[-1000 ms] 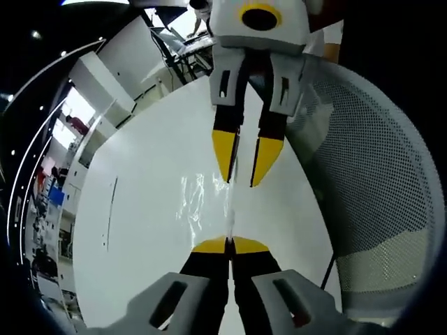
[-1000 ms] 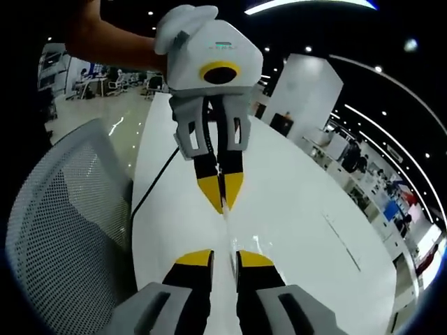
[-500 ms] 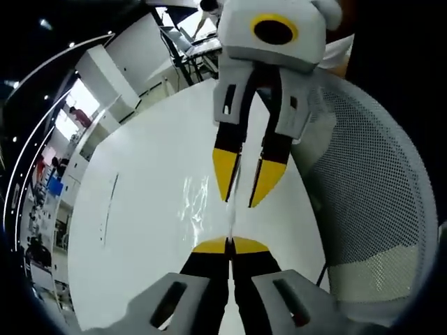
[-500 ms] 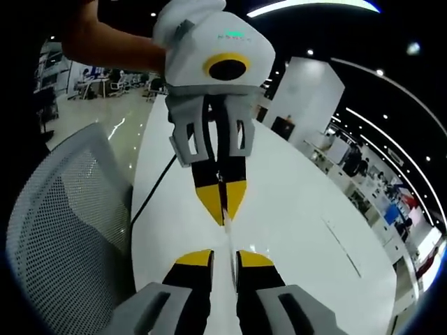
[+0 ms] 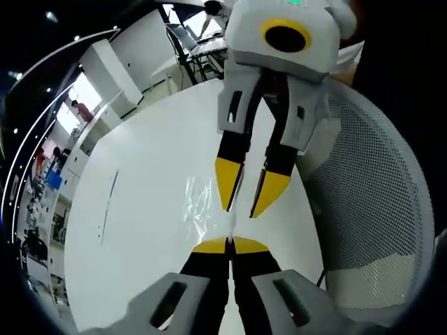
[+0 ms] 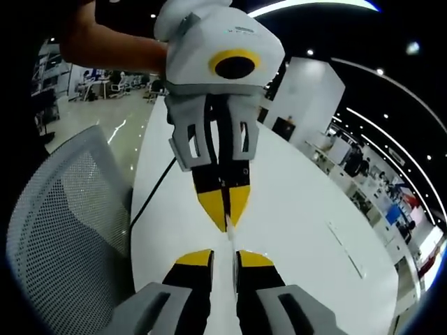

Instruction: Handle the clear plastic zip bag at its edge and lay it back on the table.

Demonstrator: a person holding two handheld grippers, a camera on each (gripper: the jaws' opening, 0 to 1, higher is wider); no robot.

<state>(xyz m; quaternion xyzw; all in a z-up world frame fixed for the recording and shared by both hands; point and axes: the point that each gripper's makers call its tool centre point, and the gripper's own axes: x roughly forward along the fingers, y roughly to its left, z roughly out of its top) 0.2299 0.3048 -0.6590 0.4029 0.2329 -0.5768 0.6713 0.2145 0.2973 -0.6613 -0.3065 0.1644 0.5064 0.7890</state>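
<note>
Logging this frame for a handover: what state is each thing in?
Left gripper: shut on the bag's edge.
Right gripper: jaws slightly apart, the edge between them.
Bag: clear, crinkled, held edge-on above the table.
Table: white, bare.
Chair: mesh, beside the table.

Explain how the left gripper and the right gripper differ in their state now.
The left gripper is shut on the zip bag edge, while the right gripper stands open. The left gripper's tips touch; the right gripper's tips are apart around the same edge. Both have yellow tips and face each other above the white table.
</note>
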